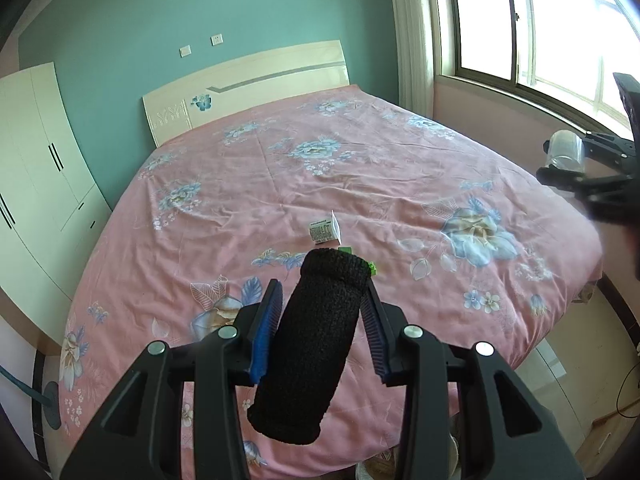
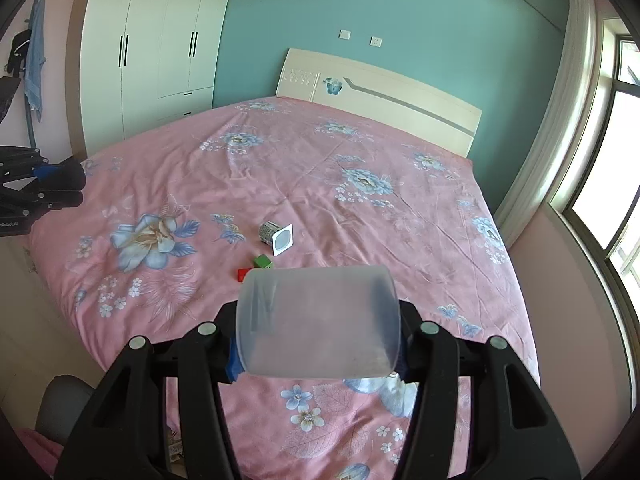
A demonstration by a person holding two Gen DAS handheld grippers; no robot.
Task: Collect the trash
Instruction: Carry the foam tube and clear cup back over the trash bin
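So the left hand-held gripper [image 1: 320, 304] is clamped on a black fuzzy tube [image 1: 308, 344], some sleeve or sock-like thing, squeezed between the blue pads [image 1: 266, 332] with both ends sticking out. It hangs over the near end of the bed [image 1: 360, 160]. The right hand-held gripper [image 2: 320, 320] is gripping a frosted plastic cup [image 2: 318, 322] sideways, pinched across its wall, also over the bed.

My take on doing this step well: both hands are full, so carry both loads to wherever the bin is without loosening either grip. I can't spot a bin in either view, so no idea which way. The cup wall looks thin and probably flexes, so a steady squeeze beats a hard one.

Containers, left to right: the cup looks empty, though the frosting makes it hard to be sure. Further out on the bed lies a small yogurt-type pot [image 2: 276, 236] on its side, foil lid [image 2: 283, 240] peeled up; I can't see inside it. Just beside it sit a green block [image 2: 263, 261] and a red block [image 2: 243, 274].
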